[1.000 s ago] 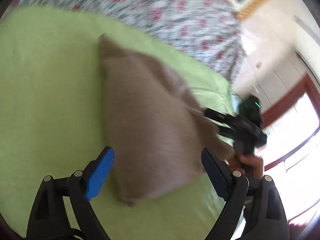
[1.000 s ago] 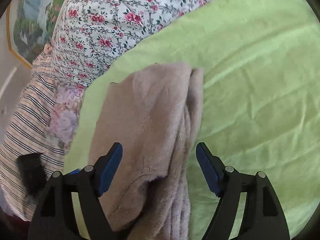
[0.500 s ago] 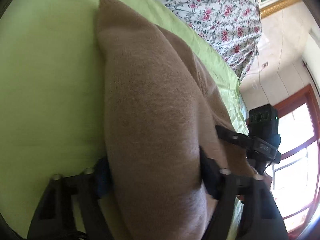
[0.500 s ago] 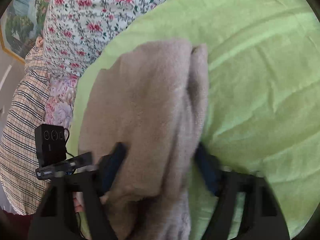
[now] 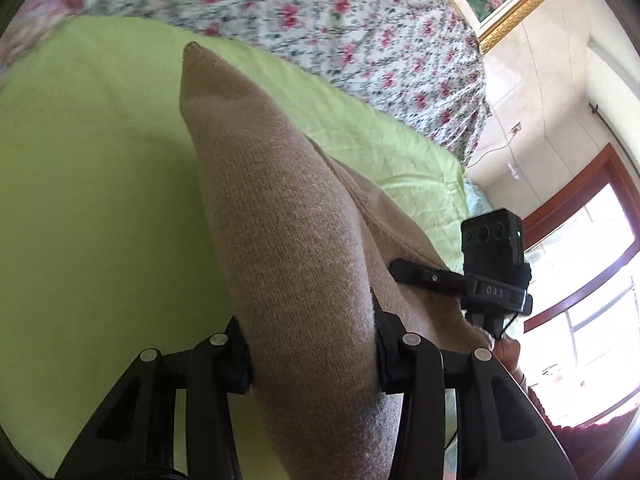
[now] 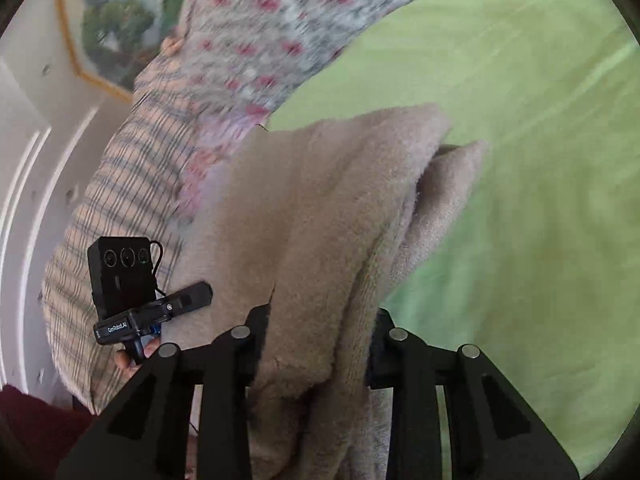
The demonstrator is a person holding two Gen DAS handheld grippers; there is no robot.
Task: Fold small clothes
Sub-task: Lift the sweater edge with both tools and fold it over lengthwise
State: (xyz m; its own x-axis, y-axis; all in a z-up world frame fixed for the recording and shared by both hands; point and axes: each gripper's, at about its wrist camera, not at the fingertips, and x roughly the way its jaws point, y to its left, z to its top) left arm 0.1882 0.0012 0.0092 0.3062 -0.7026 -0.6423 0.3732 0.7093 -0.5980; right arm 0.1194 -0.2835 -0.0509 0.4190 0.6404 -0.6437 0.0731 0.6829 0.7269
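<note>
Left gripper closing, pads pinching tan knit garment. Right gripper closing on same garment's bunched layers. Garment lifted over green bedcover; soft, light, droopy, so grip corners. Floral sheet beyond.

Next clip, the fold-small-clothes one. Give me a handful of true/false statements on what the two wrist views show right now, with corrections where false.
1. The garment is a tan knit. True.
2. It lies over a blue sheet. False: the sheet is light green.
3. Tan fabric fills the gap of the left hand-held gripper. True; its jaws are closing on the cloth.
4. The right hand-held gripper hangs empty over bare sheet. False: folded tan fabric sits between its fingers, and its jaws are closing too.
5. A floral cloth lies beyond the green sheet. True.
6. Neither view shows the other gripper. False: each shows the other's black camera block.
</note>
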